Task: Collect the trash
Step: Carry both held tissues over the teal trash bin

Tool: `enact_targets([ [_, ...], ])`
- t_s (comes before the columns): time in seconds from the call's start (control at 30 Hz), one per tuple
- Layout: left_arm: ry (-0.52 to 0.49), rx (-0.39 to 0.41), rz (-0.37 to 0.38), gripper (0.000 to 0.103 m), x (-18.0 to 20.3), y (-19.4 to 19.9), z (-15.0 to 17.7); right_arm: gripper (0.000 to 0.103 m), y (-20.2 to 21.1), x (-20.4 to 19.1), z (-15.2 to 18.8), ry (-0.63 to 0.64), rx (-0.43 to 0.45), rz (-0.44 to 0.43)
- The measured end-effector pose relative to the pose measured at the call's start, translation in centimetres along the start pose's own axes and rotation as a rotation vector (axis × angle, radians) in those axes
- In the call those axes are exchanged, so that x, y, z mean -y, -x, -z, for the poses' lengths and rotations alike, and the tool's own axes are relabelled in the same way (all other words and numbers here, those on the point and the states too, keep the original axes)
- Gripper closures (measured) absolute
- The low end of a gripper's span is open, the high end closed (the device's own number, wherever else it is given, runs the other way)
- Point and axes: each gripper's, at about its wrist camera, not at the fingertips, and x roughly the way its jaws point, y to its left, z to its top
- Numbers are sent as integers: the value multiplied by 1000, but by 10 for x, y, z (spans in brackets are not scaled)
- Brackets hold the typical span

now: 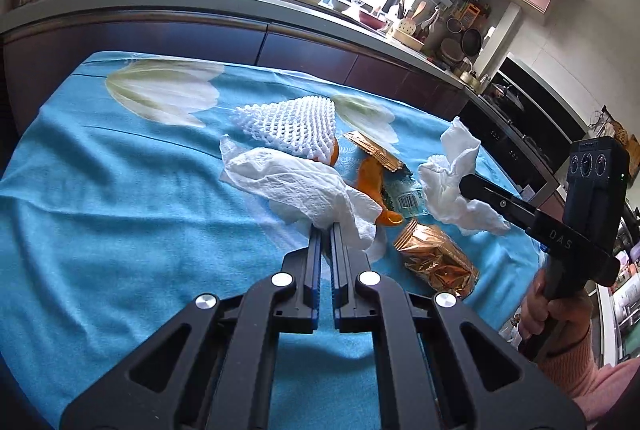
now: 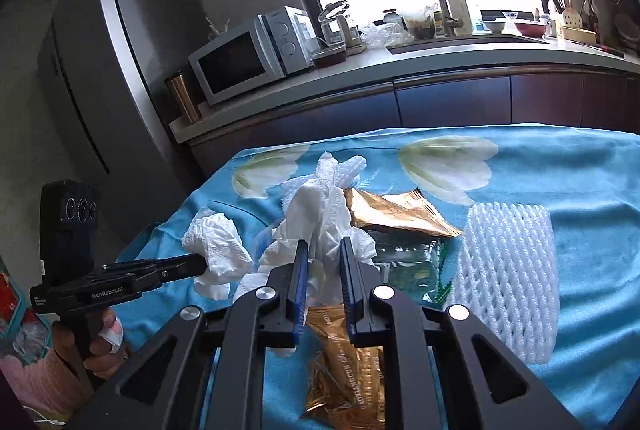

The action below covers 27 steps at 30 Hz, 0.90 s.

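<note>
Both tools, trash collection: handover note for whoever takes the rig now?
Left tool: shut on a paper towel.
Right tool: shut on a crumpled tissue.
On the blue tablecloth, not yet picked up: white foam fruit net, orange peel, gold wrapper, second gold wrapper, barcoded clear wrapper.
No bin in view.
Left: drop both papers, then collect the rest.

right gripper (image 1: 466,185) body: "DAS" | left gripper (image 2: 200,264) body: "GenRoboLAI" | gold snack wrapper (image 2: 348,370): "DAOXIANGCUN" | green wrapper (image 1: 406,199): barcode, digits unreadable
</note>
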Motion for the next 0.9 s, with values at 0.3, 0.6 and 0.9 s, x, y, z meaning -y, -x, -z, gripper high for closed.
enact_targets([
  [0.3,-4,72,-59,98,-16,52,10,89,-23,-39,-1,37,-25,-102],
  [0.6,1,129,-139,98,-40,102,22,89,-49,-84,-6,95,-56,-203],
  [0.9,59,180,-231,98,-77,151,38,89,-78,-134,-13,163,-89,-299],
])
